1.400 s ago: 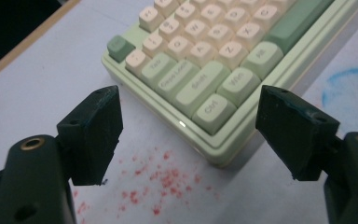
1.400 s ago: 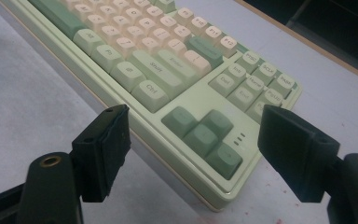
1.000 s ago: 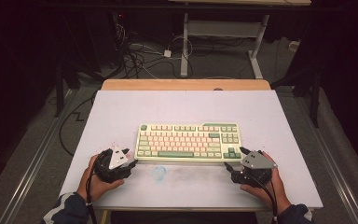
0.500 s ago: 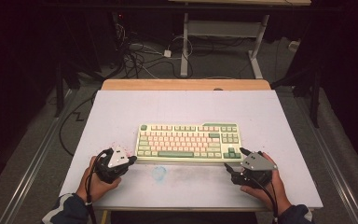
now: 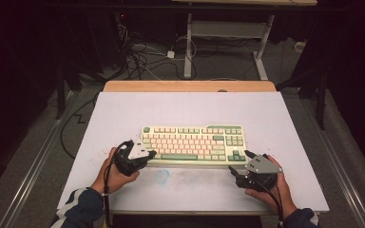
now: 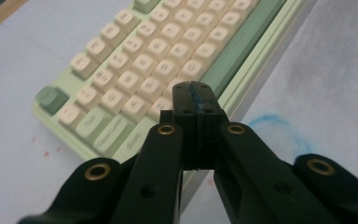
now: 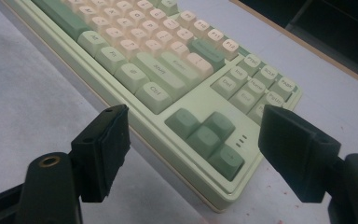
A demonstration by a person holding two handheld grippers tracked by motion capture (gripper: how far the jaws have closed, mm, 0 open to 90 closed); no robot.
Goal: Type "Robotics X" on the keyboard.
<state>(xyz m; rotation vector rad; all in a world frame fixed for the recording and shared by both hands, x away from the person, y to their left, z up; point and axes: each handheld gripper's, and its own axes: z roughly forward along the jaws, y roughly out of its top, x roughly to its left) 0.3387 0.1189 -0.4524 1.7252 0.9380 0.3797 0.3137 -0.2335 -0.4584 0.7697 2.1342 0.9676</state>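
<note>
High view: the pale-green, cream-keyed plastic keyboard (image 5: 193, 143) lies mid-table, rigid, fairly heavy, best gripped by its end edges. Left gripper (image 6: 192, 93) pinched together, empty; right gripper (image 7: 193, 149) gapes, empty.

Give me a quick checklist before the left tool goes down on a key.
1. Left tool shut, nothing between the jaws: ok.
2. Left tool over the keyboard, near its bottom-left keys: ok.
3. Exact key under the tip: cannot tell.
4. Right tool open, empty, by the arrow keys: ok.
5. Keyboard lying flat on the white table: ok.
6. Left tool's cable off the keys: ok.
</note>
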